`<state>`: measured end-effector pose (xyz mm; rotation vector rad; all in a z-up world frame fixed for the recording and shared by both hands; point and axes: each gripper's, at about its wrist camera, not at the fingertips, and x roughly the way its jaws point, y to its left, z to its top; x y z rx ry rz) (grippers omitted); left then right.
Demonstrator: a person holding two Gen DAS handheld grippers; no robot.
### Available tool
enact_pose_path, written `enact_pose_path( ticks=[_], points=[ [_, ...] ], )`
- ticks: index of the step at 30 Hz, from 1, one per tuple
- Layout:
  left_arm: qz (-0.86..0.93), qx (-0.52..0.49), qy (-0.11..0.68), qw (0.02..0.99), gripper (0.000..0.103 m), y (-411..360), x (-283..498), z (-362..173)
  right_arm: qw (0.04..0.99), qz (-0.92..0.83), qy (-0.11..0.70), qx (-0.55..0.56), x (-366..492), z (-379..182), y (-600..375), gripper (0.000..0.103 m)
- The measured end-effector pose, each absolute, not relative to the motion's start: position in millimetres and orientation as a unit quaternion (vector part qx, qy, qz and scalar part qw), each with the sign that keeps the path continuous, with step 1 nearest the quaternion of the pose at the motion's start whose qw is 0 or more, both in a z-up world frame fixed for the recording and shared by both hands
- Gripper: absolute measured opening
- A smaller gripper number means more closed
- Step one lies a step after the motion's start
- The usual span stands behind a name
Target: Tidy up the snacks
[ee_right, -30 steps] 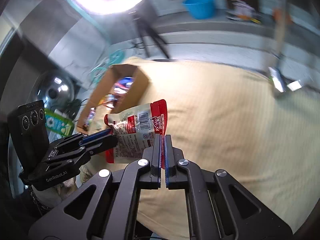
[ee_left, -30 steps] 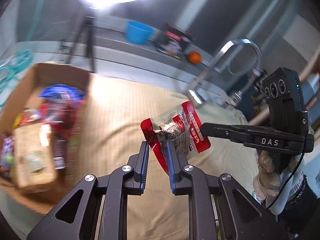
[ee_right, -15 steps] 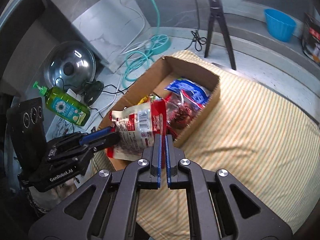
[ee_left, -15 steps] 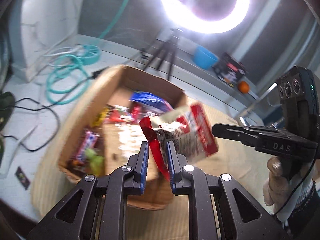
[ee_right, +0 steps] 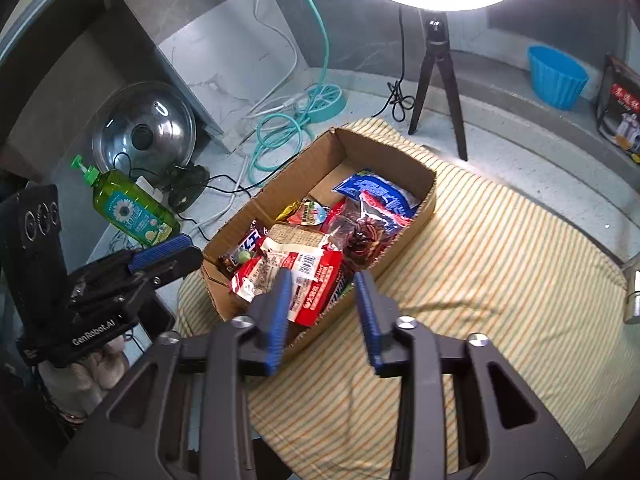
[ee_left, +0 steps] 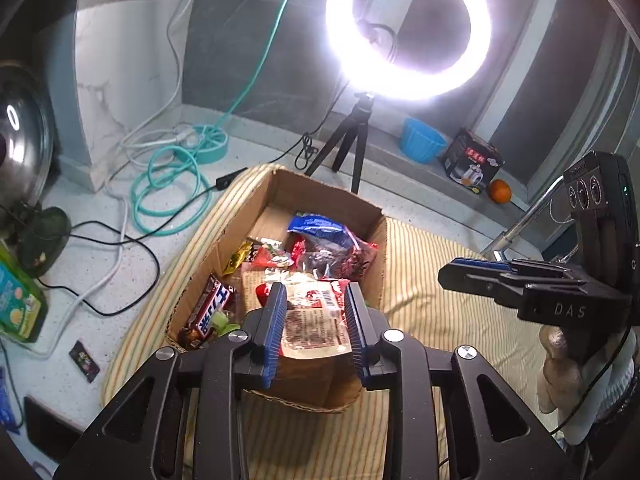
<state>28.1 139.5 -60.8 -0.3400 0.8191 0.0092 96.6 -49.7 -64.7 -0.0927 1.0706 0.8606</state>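
A red and white snack bag lies on top of several other snacks at the near end of the open cardboard box. My left gripper is open, its jaws apart above the bag. My right gripper is open and empty, just above the box's near corner. A blue snack bag and a chocolate bar also lie in the box.
The box stands on a yellow striped cloth. A ring light on a tripod, teal hose, green soap bottle, pot lid, blue bowl and an orange surround it.
Both grippers carried the red and white bag from over the cloth to the box, then opened. The bag now lies in the box.
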Motion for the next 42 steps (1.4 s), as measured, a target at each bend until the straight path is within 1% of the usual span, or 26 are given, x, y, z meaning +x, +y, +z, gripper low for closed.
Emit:
enact_pose_path(
  ticks=[1,3,5,6,7,10,11,13,15,18,21,42],
  points=[
    [0.006,-0.162,0.394,0.905,0.040,138.2,26.9,-58.5,0.775,0.396,0.490,-0.045,93.7,-62.1,-52.8,0.039],
    [0.011,-0.161,0.389,0.907,0.048,134.8,23.5,-53.3,0.778,0.397,0.485,-0.044,89.3,-57.9,-58.8,0.039],
    [0.017,-0.154,0.384,0.910,0.050,130.7,19.5,-47.5,0.784,0.393,0.478,-0.047,84.6,-53.3,-63.8,0.042],
    [0.022,-0.150,0.380,0.912,0.051,128.2,16.7,-44.2,0.790,0.390,0.471,-0.052,81.0,-50.4,-66.6,0.047],
    [0.025,-0.147,0.378,0.914,0.056,126.4,14.4,-42.1,0.796,0.387,0.462,-0.056,77.1,-46.9,-69.7,0.055],
    [0.042,-0.137,0.372,0.917,0.064,119.7,5.9,-35.6,0.811,0.381,0.441,-0.059,65.1,-37.5,-80.6,0.064],
    [0.047,-0.133,0.371,0.918,0.064,117.8,3.7,-34.0,0.815,0.378,0.435,-0.059,62.0,-34.4,-84.3,0.066],
    [0.055,-0.129,0.370,0.918,0.065,113.8,-1.2,-31.3,0.824,0.371,0.423,-0.061,56.2,-29.7,-91.2,0.080],
    [0.060,-0.125,0.368,0.919,0.070,111.2,-4.5,-29.4,0.835,0.362,0.410,-0.063,49.9,-25.0,-98.6,0.084],
    [0.065,-0.123,0.366,0.920,0.070,109.2,-8.3,-27.0,0.843,0.353,0.401,-0.063,44.2,-19.9,-107.5,0.085],
    [0.067,-0.131,0.368,0.918,0.070,109.3,-9.7,-25.7,0.847,0.348,0.399,-0.053,42.6,-17.4,-115.9,0.088],
    [0.078,-0.119,0.359,0.922,0.070,105.9,-13.9,-19.6,0.851,0.329,0.406,-0.046,43.4,-23.0,-135.8,0.088]
  ],
)
